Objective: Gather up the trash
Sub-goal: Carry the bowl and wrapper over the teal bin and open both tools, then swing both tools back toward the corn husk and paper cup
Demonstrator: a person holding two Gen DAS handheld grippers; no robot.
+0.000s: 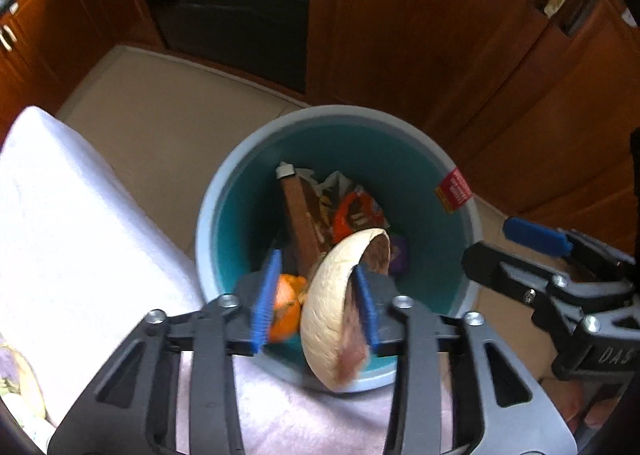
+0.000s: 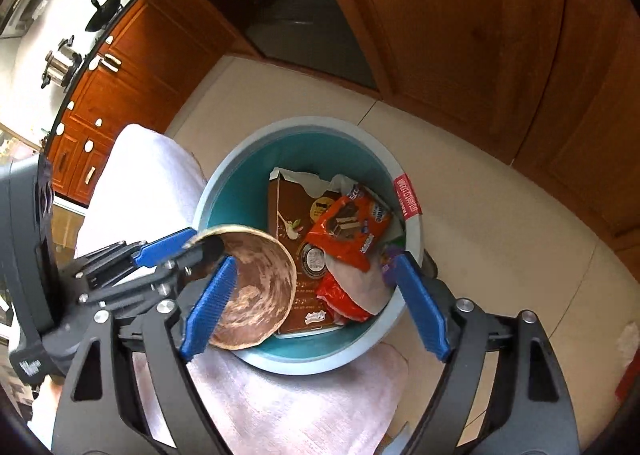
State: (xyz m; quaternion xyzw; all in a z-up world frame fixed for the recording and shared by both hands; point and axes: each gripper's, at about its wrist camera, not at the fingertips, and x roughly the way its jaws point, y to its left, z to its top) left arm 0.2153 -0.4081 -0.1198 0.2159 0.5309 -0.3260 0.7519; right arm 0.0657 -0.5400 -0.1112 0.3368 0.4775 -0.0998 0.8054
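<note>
A teal trash bin (image 1: 340, 111) (image 2: 304, 121) stands on the floor below both grippers. It holds a brown carton (image 2: 288, 215), an orange wrapper (image 2: 348, 231) and orange peel (image 1: 286, 311). A stained paper bowl (image 1: 328, 315) (image 2: 260, 287) hangs tilted on edge over the bin's near side, between the fingers of my left gripper (image 1: 316, 267) (image 2: 204, 239). Its rim leans on the right pad; the left pad stands apart from it, so the jaws are open. My right gripper (image 2: 314, 311) (image 1: 486, 242) is spread wide over the bin with nothing gripped.
A white cloth-covered surface (image 1: 80, 235) (image 2: 148, 183) borders the bin on the left and near side. Wooden cabinets (image 1: 440, 35) and a dark appliance front (image 1: 240, 15) stand behind. Beige floor tiles (image 2: 480, 215) lie to the right. A red label (image 2: 406, 197) sits on the bin's rim.
</note>
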